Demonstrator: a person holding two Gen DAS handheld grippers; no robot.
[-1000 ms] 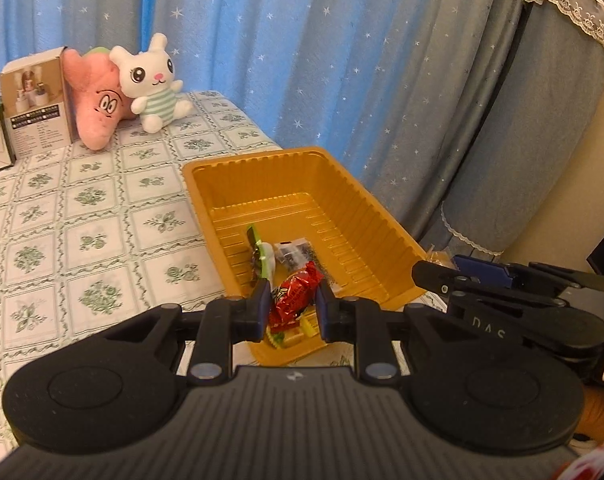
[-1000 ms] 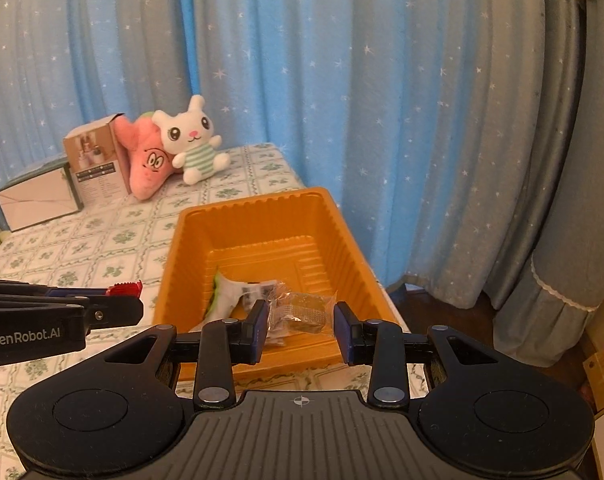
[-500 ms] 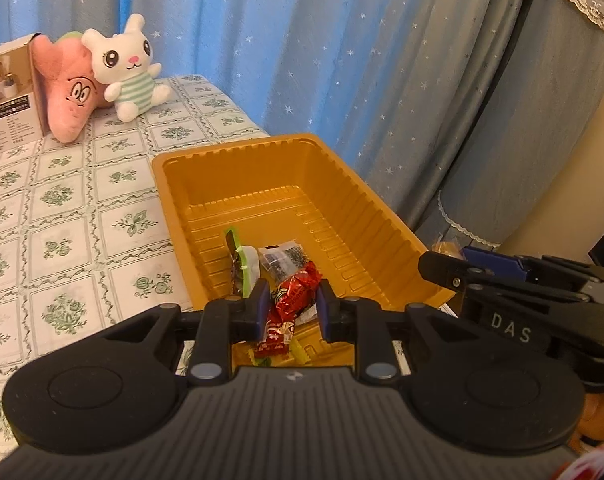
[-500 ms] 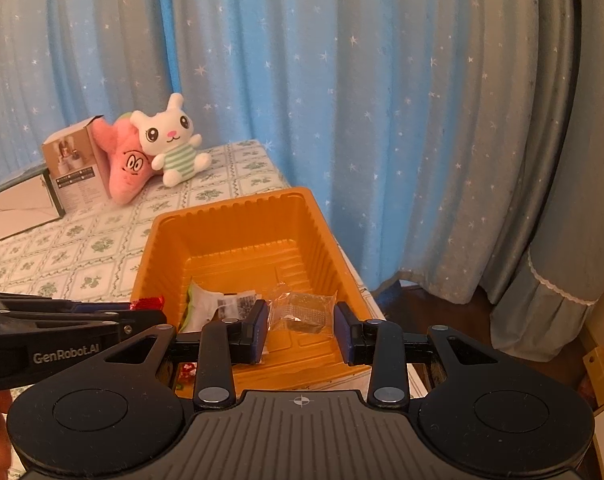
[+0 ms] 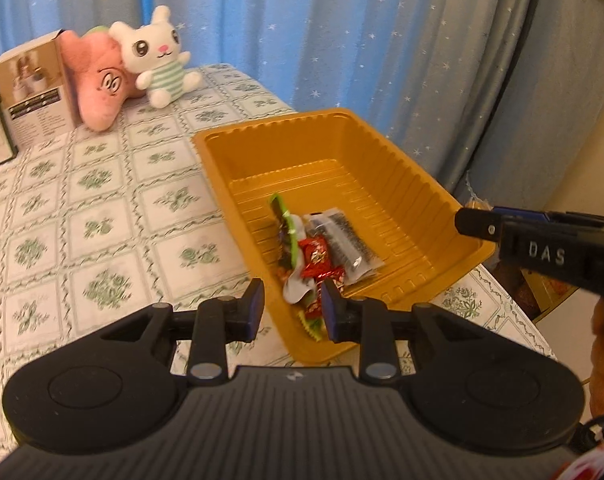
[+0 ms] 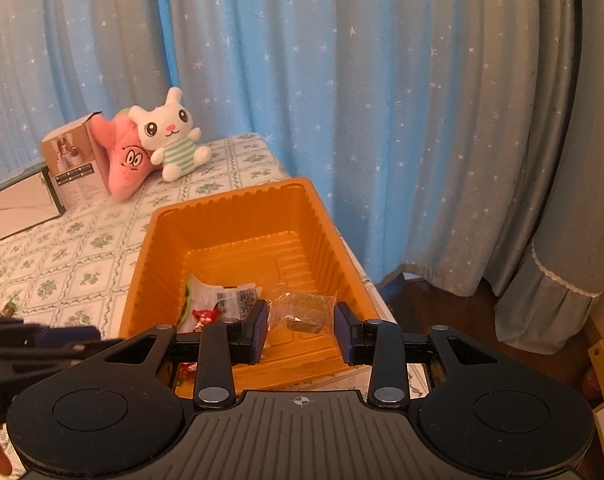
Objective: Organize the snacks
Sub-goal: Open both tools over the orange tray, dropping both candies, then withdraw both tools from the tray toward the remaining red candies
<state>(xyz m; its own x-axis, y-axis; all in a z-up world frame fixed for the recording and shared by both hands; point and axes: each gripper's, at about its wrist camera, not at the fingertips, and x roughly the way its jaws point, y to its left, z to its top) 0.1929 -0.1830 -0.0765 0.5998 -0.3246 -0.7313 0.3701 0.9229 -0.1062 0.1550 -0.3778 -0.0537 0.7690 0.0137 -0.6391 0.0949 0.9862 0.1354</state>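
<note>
1. The left hand-held gripper hangs over the near end of the orange tray, its fingers apart with nothing between them.
2. The right hand-held gripper has its fingers spread too; a clear-wrapped snack shows between them, but I cannot tell whether they touch it.
3. In the tray's near end lie a red candy wrapper, a green-edged packet and a clear packet with dark print, bunched together.
4. The tray sits on the floral worktop near its right edge.
5. A white bunny plush, a pink plush and a box stand at the far end.
</note>
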